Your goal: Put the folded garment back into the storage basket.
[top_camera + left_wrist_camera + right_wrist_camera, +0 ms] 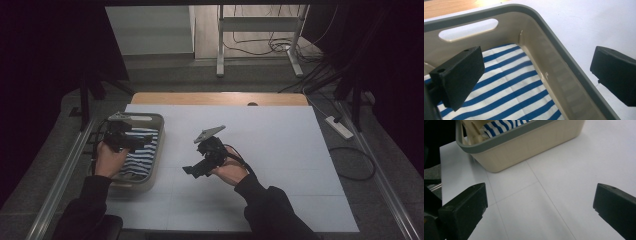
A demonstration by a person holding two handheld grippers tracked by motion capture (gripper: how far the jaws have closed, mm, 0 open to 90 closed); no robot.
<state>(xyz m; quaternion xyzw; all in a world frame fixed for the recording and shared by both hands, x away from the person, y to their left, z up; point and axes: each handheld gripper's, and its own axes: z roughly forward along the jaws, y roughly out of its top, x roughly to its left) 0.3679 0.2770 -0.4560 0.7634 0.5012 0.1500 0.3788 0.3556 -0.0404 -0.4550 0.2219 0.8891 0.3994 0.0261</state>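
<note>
— Any brand or writing you can make out from where you stand?

— Nothing I can read. The beige plastic basket (156, 131) has a grey rim and a cut-out handle slot in its end wall, but I see no lettering on it, and the white table sheet (280, 150) is plain apart from faint seam lines.

— What's in the basket?

— A blue-and-white striped cloth (142, 155), lying on the bottom. The basket sits at the left side of the table, close to the near-left corner of the sheet.

— And the left gripper (536, 75)?

— It hangs over the basket with its jaws spread wide. In its own view, one jaw is above the striped cloth inside and the other is out past the rim, over the white sheet, so the basket's side wall lies between them (whether either pad touches the plastic, I can't tell). Nothing is gripped.

— The right gripper (536, 212)?

— Held in the person's right hand (231, 172) near the middle of the table, well apart from the basket and pointing toward it. Its jaws stand wide apart too, with only bare white sheet between them. It holds nothing and touches nothing I can see.

— The left hand (109, 159)?

— At the basket's near-left edge, around its gripper's handle.
</note>
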